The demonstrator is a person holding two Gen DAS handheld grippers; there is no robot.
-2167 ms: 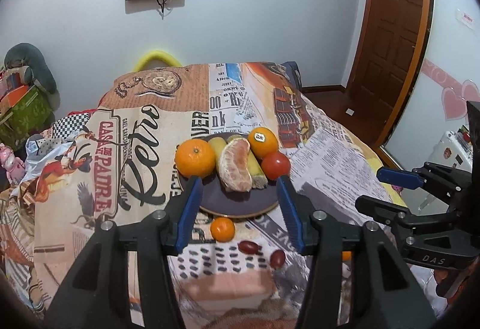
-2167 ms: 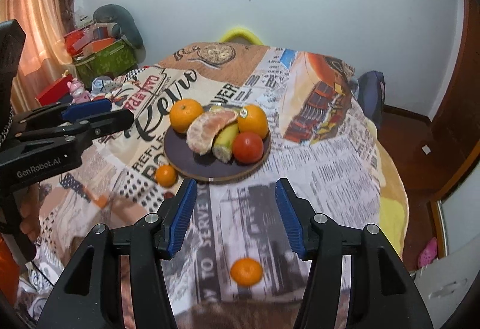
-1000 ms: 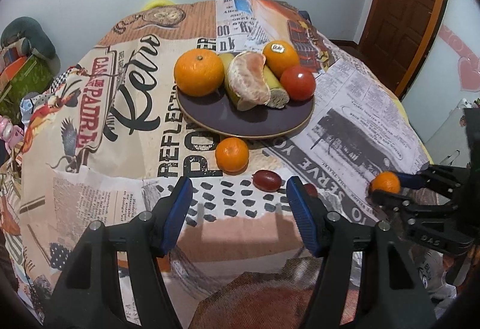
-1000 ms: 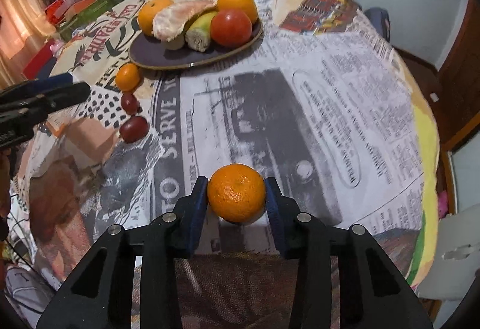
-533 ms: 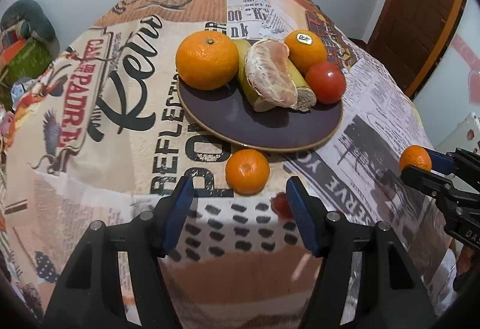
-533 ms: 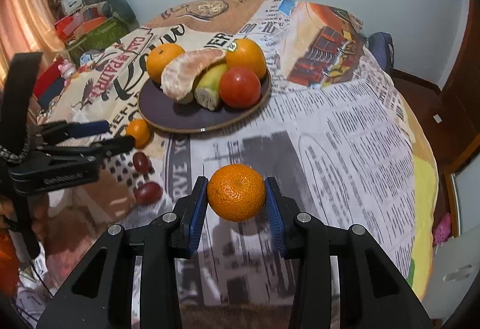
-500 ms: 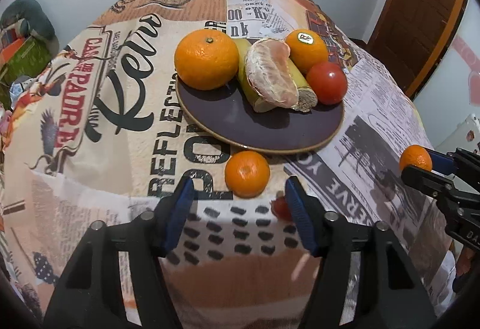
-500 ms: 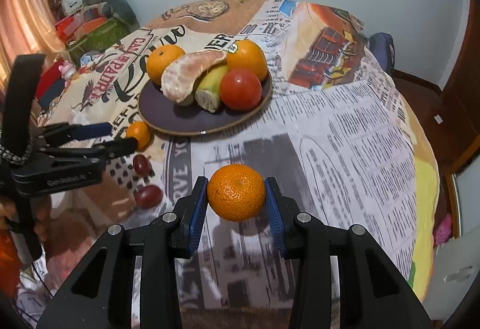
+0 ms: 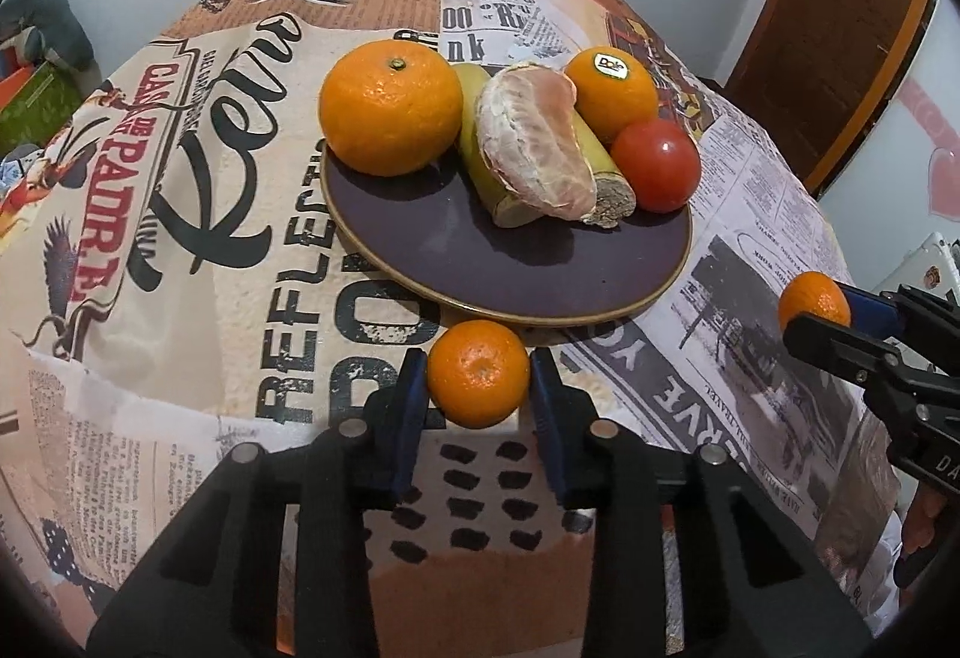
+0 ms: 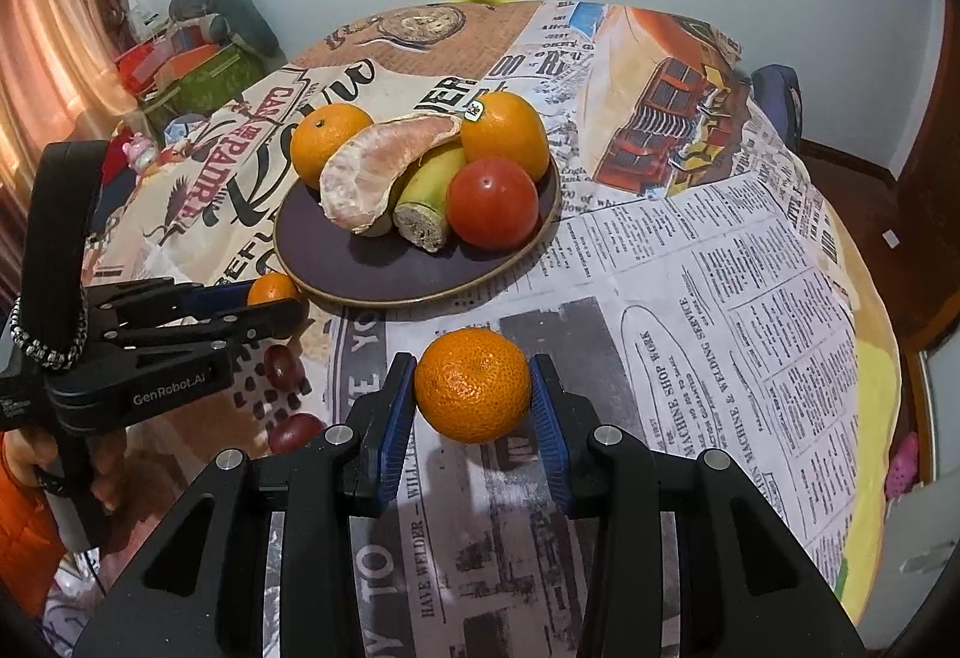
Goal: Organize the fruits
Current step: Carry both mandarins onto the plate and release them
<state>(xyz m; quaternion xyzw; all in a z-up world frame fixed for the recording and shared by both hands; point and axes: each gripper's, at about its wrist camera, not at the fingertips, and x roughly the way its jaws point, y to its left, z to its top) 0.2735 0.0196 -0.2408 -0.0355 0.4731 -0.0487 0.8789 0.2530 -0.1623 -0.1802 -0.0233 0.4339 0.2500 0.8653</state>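
A: In the left wrist view, what do we see at the bottom centre?

B: Our left tool [image 9: 478, 388] pinches a small mandarin [image 9: 478, 372] between its blue pads, just below the near rim of the dark plate [image 9: 528, 268]. We cannot tell whether the fruit rests on the surface or is lifted.

A: And the right wrist view?

B: Our right tool [image 10: 472, 397] grips a second mandarin [image 10: 472, 385] at lower centre, above the newspaper-print cloth [image 10: 750, 334] covering the surface. In the left wrist view that tool appears at the right edge.

A: What sits on the plate?

B: In the right wrist view, a large orange [image 10: 327, 139] at upper left, a peeled citrus half [image 10: 378, 172] leaning over a cut banana [image 10: 429, 202], a stickered orange [image 10: 504, 133] behind, and a red tomato [image 10: 492, 202] at the right. They crowd the far half; the near half shows bare.

A: Anything between the tools and the plate?

B: Two dark red grapes [image 10: 282, 364] lie on the cloth at left centre of the right wrist view, beside the left tool. A brown door [image 9: 840, 28] stands at upper right of the left wrist view, and boxes and soft toys [image 10: 192, 52] at upper left of the right wrist view.
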